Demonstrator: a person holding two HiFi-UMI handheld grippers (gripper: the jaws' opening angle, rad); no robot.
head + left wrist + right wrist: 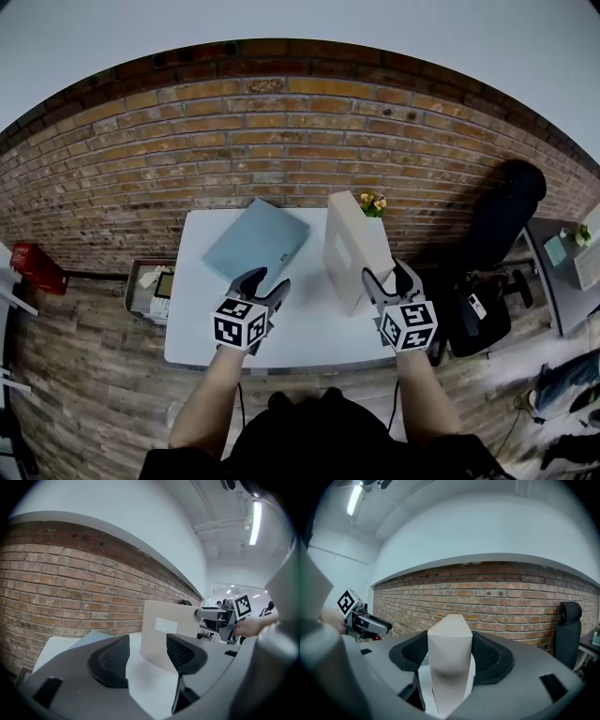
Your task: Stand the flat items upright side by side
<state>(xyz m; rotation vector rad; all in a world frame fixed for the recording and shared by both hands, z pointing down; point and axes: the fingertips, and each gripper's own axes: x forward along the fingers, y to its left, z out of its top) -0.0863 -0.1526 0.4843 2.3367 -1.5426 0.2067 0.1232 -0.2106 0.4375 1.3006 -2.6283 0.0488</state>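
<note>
L gripper (pixel 265 284): jaws spread, nothing btwn pads; its own view shows only bare table (pixel 202 328) in the gap, w/ the box further off. R gripper (pixel 387 274): pinching white box (pixel 349 246) across its narrow near edge, both pads against the box sides. Box stands upright on the R half of the table, far end twd the brick wall. 2nd item, blue-grey flat item (pixel 258 239), lies on the L half of the table, appears flat, near corner just beyond the L jaws, apart from the box. Handling, est.: box looks like hollow card, prob. light, stiff along edges but broad faces could dent; the gripped narrow face seems slightly bowed in, so light squeeze only. Tall and thin, so likely tippy; hold low-to-mid on the narrow edge as now, steady it while item 2 goes up. Blue-grey item: thin, smooth skin, prob. slippery, weight unclear, rigid enough to stand only w/ support. No edge looks proud of the table, so best grab pt is the near corner or near long edge; lift 1 side, then pinch across the thickness and lean it by the box.
</note>
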